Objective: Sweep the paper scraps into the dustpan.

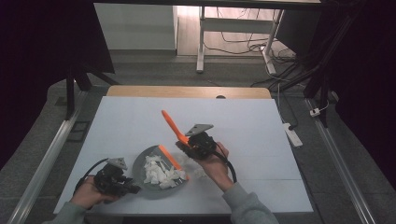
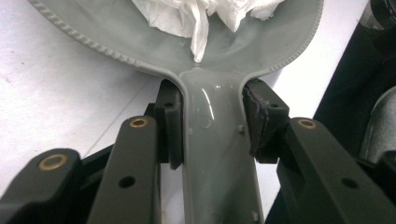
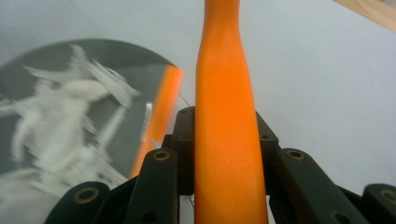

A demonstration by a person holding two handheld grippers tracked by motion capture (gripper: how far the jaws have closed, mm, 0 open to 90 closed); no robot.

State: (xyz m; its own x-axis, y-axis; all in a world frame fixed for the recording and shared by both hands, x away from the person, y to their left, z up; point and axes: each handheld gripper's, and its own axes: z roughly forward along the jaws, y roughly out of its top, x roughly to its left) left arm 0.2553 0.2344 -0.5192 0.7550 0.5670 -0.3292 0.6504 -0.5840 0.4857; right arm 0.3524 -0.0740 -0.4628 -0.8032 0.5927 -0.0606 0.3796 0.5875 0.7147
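Observation:
A grey dustpan [image 1: 142,163] lies on the white table [image 1: 243,135] and holds a heap of white paper scraps [image 1: 159,171]. An orange strip [image 1: 172,161] runs along its right edge. My left gripper [image 1: 131,186] is shut on the pan's grey handle [image 2: 219,154], with a pad pressing each side; the scraps [image 2: 196,18] show just beyond. Right of the pan, my right gripper [image 1: 187,143] is shut on a long orange tool handle [image 1: 170,122] that points up and to the left, above the table. In the right gripper view the handle [image 3: 226,116] runs straight up between the jaws, the pan [image 3: 70,51] blurred at left.
A few white scraps [image 1: 198,170] lie on the table just right of the pan. The table's wooden far edge [image 1: 187,91] lies beyond; desk legs and cables [image 1: 243,46] stand on the floor behind. A power strip [image 1: 293,134] lies off the right side.

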